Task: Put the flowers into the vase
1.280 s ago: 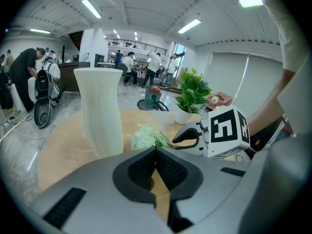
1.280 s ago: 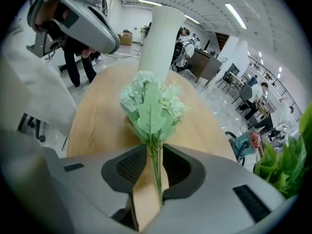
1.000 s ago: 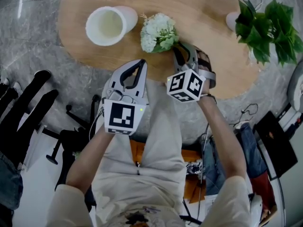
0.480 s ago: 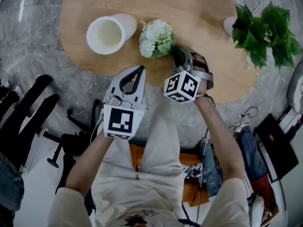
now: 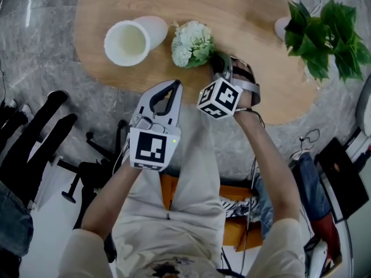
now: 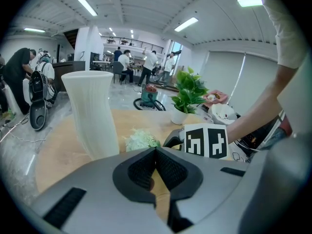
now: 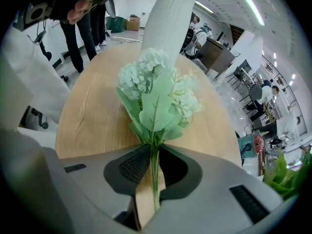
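The right gripper [image 7: 155,149] points steeply down at the table [image 5: 243,10], and its jaws are closing. The thin green stem of the flowers [image 7: 156,89] runs straight up between them. The jaw tips touch the stem on both sides, just below the lowest leaves. In the head view this gripper [image 5: 218,58] sits near the front edge of the table, with its marker cube turned toward the person.

The left gripper [image 6: 156,151] has its jaws brought together at the tips, and nothing is between them. It hangs over the table's near edge [image 5: 174,83], to the left of the right gripper and apart from it, aimed toward the vase [image 6: 92,116].

The flowers [image 5: 191,42] lie on the wooden top. The white and pale green head points away from the person and the stem leads back into the right gripper. The white ribbed vase [image 5: 153,25] stands upright just to the left of the flower head, close to it, though whether they touch cannot be told. Its mouth is open and nothing is seen in it.

A potted plant [image 5: 324,30] stands at the table's far right end, well apart from the flowers.
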The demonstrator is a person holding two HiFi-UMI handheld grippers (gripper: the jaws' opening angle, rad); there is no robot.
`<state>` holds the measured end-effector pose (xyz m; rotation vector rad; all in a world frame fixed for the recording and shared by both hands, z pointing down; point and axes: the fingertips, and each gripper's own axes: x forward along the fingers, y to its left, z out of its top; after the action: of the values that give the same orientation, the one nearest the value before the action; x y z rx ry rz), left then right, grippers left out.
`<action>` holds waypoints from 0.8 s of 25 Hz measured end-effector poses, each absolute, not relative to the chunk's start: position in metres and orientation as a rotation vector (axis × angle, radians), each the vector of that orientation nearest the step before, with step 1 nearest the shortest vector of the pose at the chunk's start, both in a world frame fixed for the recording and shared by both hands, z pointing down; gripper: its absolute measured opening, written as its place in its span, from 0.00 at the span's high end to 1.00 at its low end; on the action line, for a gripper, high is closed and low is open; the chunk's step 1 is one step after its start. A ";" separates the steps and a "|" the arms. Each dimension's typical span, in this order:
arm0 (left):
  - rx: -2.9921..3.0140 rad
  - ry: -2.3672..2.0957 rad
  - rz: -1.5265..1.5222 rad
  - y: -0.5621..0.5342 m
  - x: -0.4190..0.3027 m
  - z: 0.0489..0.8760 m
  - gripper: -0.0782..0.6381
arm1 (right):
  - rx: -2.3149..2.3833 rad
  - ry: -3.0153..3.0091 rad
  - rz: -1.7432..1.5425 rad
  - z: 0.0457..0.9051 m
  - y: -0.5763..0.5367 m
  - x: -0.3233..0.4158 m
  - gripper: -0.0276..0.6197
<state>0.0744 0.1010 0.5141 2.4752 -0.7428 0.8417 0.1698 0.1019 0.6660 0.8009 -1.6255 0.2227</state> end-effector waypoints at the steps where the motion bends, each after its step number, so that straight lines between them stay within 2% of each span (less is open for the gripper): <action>1: 2.468 -0.743 0.845 0.101 0.075 0.513 0.88 | 0.788 -1.616 0.211 0.667 0.102 0.170 0.86; 9: 2.455 -0.750 0.850 0.098 0.079 0.501 0.88 | 0.858 -1.649 0.260 0.657 0.098 0.171 0.90; 20: 2.493 -0.730 0.840 0.095 0.086 0.453 0.88 | 1.059 -1.730 0.413 0.593 0.113 0.189 0.90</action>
<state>0.0863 0.0954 0.4533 2.4927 -0.7302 0.8404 0.1890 0.1129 0.5930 1.0593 -1.7296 0.4132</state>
